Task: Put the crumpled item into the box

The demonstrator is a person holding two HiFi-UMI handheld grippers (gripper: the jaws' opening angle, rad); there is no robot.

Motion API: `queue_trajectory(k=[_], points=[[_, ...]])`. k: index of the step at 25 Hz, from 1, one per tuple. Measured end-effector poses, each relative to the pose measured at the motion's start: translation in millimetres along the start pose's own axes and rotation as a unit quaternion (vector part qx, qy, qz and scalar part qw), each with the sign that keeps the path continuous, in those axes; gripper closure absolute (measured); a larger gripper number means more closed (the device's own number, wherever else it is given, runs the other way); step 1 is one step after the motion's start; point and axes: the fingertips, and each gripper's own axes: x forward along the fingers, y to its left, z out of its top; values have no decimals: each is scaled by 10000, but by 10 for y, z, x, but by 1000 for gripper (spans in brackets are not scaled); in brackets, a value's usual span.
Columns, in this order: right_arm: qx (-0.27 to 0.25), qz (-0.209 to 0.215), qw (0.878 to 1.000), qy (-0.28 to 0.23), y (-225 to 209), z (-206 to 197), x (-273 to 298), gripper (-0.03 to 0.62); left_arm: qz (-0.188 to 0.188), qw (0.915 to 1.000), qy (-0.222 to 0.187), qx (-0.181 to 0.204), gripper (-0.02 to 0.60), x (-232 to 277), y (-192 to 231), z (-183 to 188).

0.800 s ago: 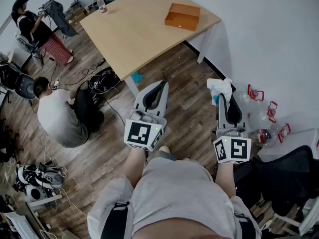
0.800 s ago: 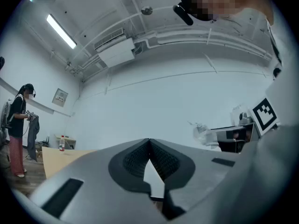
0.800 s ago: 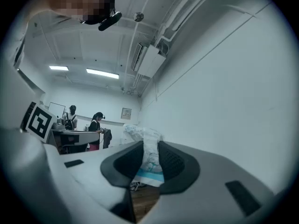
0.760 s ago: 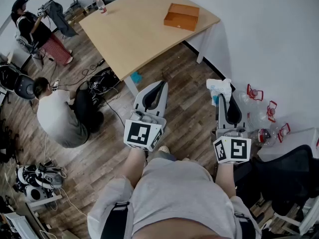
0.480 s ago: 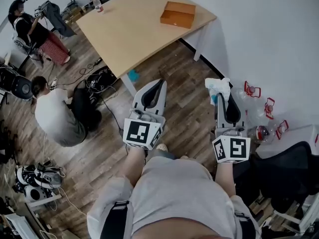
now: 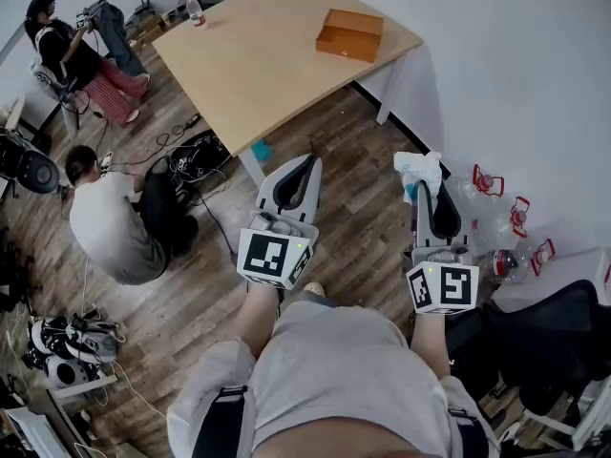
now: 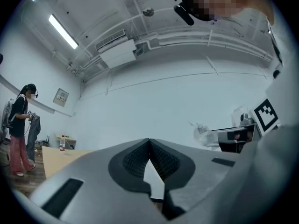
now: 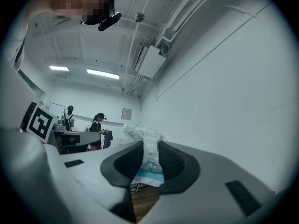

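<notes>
A person standing on a wood floor holds two grippers out level at the waist. The right gripper (image 6: 429, 187) has its jaws clamped on the crumpled item (image 6: 420, 167), a white wad of thin plastic with a blue band. In the right gripper view the wad is pinched between the dark ribbed pads (image 8: 172, 161), its loose top bulging up past the tips and its blue edge hanging out beneath them. The jaws stand only as far apart as the wad's thickness.

The left gripper (image 6: 310, 161) has its jaws closed tip to tip with nothing between them. Only a thin wedge of daylight shows behind the meeting point in the left gripper view.

The box (image 6: 350, 32), shallow, open and orange-brown, sits near the corner of a pale wooden table (image 6: 258, 74). It lies well ahead of both sets of jaws and to the left of the right pair, well apart from the wad.

To the right of the right jaws, clear jugs with red handles (image 6: 496, 208) stand along the white wall. Left of the left jaws, a person in a grey shirt (image 6: 113, 225) crouches on the floor.
</notes>
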Motion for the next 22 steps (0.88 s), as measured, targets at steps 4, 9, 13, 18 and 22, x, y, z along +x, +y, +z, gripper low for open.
queue_trajectory(k=[4, 9, 13, 18, 22], points=[[55, -57, 9999, -73, 90, -22, 91, 490, -19, 10000, -15, 20, 569, -4, 160, -20], [59, -147, 9998, -134, 118, -76, 181, 490, -164, 9998, 4, 64, 568, 58, 253, -74], [74, -227, 9997, -104, 93, -110, 251, 490, -228, 9997, 4, 49, 568, 116, 295, -113], [120, -182, 9997, -116, -38, -170, 433, 490, -211, 9998, 41, 54, 568, 310, 323, -192], [169, -62, 9997, -141, -194, -222, 694, 490, -159, 9999, 30, 53, 568, 577, 369, -236]])
